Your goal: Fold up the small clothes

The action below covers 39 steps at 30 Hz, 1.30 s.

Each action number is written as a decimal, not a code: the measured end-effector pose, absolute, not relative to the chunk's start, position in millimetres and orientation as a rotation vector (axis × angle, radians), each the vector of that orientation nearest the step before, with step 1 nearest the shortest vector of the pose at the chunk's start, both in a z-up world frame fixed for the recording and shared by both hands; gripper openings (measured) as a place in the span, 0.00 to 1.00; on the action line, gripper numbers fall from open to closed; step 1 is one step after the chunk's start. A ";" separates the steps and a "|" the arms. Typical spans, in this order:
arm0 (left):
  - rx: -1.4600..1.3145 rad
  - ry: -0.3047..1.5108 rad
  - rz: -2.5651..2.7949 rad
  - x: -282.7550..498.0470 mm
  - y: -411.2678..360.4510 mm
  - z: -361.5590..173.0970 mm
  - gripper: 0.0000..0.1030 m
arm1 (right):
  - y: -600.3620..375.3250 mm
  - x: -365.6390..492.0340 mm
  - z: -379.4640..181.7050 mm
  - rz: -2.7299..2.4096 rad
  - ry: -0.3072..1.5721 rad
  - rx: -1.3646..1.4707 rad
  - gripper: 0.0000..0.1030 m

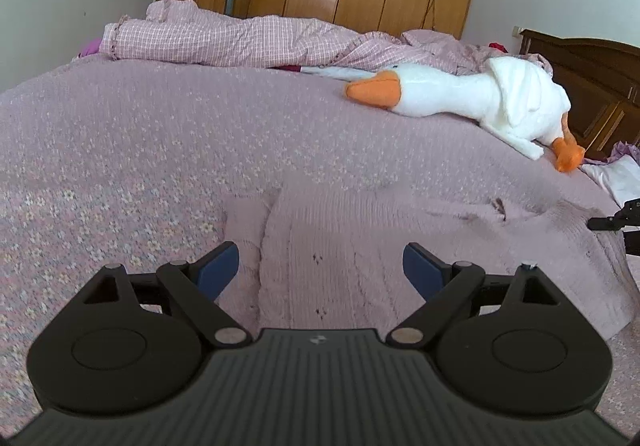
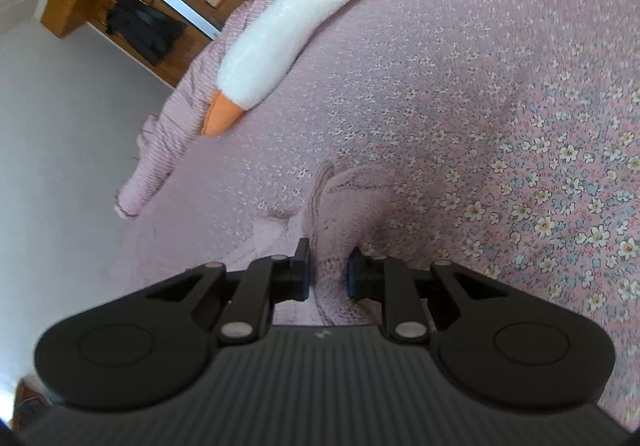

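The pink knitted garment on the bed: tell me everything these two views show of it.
The pink knitted garment looks like a small ribbed sweater in pale pink wool, lying mostly flat on the flowered bedspread, with a few small dark specks on it. One part sticks out at its left. The left gripper hovers over it with jaws wide apart. The right gripper has a bunched fold of it between its narrowed jaws, lifting that edge off the bed.

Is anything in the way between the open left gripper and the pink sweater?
Nothing visible. The left gripper hangs open right over the pink knitted sweater. The white plush goose lies farther back on the bed.
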<state>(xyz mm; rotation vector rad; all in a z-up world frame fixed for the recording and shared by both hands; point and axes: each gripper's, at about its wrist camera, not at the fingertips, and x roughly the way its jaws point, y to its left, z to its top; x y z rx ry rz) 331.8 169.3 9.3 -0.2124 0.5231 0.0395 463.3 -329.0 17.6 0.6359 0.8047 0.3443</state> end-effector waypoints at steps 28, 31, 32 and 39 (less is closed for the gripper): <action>-0.264 0.487 0.057 310.4 208.2 46.2 0.91 | -165.1 438.7 100.4 0.341 0.796 0.387 0.18; -0.287 0.481 0.066 307.2 215.1 48.7 0.91 | -144.9 435.1 103.2 0.358 0.804 0.379 0.18; -0.296 0.480 0.069 306.4 217.5 49.6 0.91 | -138.4 433.1 104.4 0.364 0.803 0.375 0.18; -0.322 0.490 0.088 301.4 229.7 51.0 0.91 | -87.4 421.2 111.0 0.412 0.758 0.349 0.18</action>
